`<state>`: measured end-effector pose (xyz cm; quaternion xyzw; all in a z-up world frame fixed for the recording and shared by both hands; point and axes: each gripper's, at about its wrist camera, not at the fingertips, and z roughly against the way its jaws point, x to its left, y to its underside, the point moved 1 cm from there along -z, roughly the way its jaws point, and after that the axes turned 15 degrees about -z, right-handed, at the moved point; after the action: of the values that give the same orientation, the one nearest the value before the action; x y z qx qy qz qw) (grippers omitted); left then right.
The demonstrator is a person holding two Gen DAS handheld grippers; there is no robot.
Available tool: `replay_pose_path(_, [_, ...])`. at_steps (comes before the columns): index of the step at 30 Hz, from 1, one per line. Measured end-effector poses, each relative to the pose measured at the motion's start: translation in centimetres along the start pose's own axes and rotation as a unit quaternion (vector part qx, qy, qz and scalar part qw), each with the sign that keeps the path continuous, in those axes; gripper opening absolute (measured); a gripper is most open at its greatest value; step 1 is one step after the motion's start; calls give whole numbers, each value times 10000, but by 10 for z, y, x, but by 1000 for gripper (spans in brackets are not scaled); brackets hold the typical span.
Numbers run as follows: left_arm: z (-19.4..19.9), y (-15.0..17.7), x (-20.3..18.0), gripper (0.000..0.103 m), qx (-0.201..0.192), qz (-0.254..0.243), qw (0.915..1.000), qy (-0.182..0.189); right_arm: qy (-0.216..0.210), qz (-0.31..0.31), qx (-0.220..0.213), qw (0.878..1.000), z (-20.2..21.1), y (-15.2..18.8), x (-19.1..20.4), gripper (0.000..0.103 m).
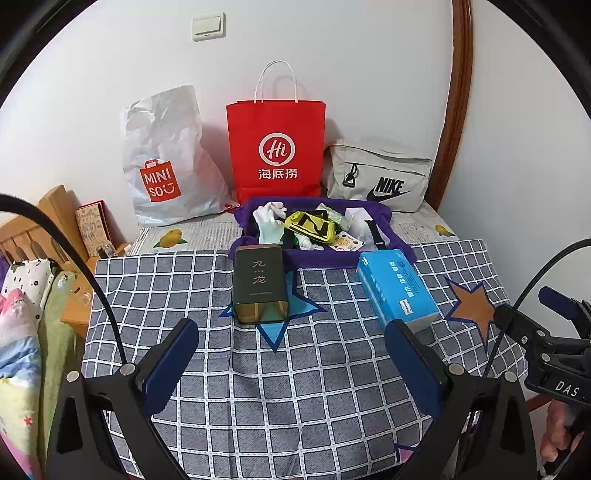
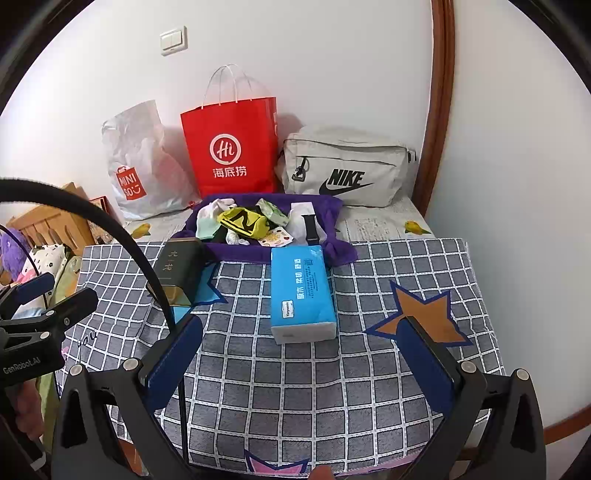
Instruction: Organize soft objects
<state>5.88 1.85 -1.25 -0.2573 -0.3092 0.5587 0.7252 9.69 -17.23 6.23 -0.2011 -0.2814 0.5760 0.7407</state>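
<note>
Ahead of me a plain white wall (image 1: 369, 74) with a light switch (image 1: 208, 26) — curved brown wooden trim (image 1: 460, 110) on its right, a wooden headboard (image 1: 22, 229) at far left.

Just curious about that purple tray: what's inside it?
The purple tray holds a yellow-and-black sock, white socks, a mint one, a fruit-print item and a black strap. Anything beneath the pile is hidden.

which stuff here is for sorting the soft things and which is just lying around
For the job: purple tray with white gloves, yellow-black cloth; tissue pack.

Lying about: dark tin, red bag, Miniso bag, Nike bag.
</note>
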Motion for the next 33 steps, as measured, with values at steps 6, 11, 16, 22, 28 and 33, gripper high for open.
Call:
replay_pose_path(6, [1,-1,1,102,-18,-1,10000,-1,1,-1,-3,10000,0,-1,-2,103])
replay_pose_path(11, [1,0,1,102,-15,-6,10000,0,-1,-2,3,10000,0,-1,-2,103])
replay_pose_path(16, [2,0,1,102,-30,-10,10000,0,12,8,-9,10000,1,-1,-2,103])
replay_pose_path(22, [2,-1,2,102,-22,-18,10000,8,8,-17,-2,10000,0,-1,-2,103])
replay_pose_path(28, [3,-1,0,102,-27,-59,10000,3,22,-27,-21,10000,2,-1,-4,103])
replay_pose_path(33, [3,-1,-1,102,-30,-67,10000,4,23,-27,-29,10000,3,-1,-5,103])
